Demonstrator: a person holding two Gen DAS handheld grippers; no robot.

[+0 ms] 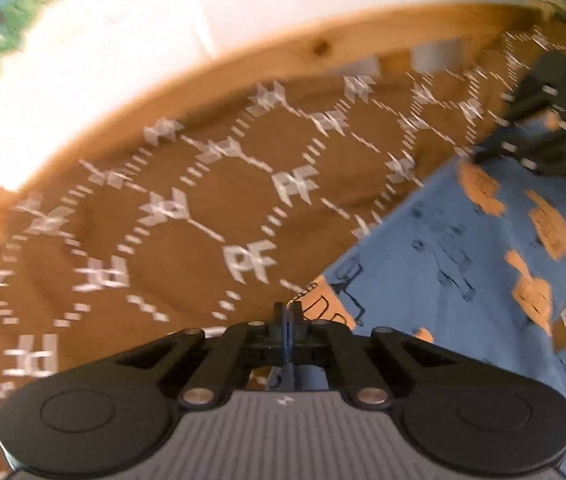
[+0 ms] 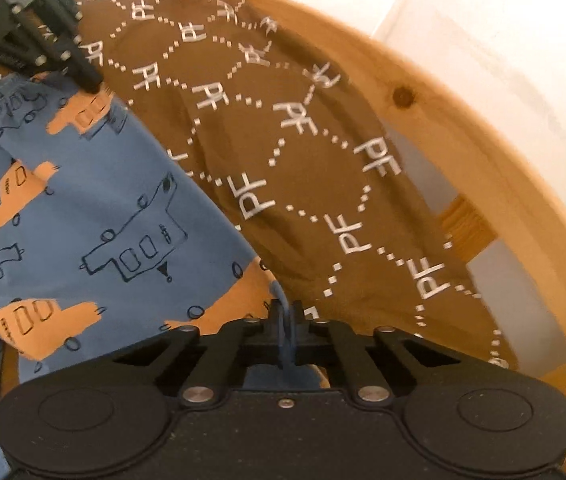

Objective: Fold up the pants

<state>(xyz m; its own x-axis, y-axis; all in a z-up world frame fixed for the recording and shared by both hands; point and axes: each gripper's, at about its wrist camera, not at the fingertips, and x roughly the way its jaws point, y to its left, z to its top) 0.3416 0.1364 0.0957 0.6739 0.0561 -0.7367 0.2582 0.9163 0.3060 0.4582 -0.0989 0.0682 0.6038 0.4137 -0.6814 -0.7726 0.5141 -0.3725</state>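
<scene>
With both claws clamped on the blue pants (image 2: 95,208), left gripper (image 1: 287,312) pinches one edge corner and right gripper (image 2: 283,312) pinches the other, blue fabric visible between each closed pair. Pants lie flat on the brown PF-print cloth (image 1: 187,200), spreading away between the two claws, so the held edge spans hand to hand. Likely next: carry that edge over together.

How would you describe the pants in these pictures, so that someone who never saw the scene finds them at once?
Look first for the brown cloth printed with white PF letters, which lies inside a light wooden frame. On this cloth lie the pants, and both the left gripper and the right gripper are shut on their edge. They alone are blue, with orange and outlined trucks.
</scene>
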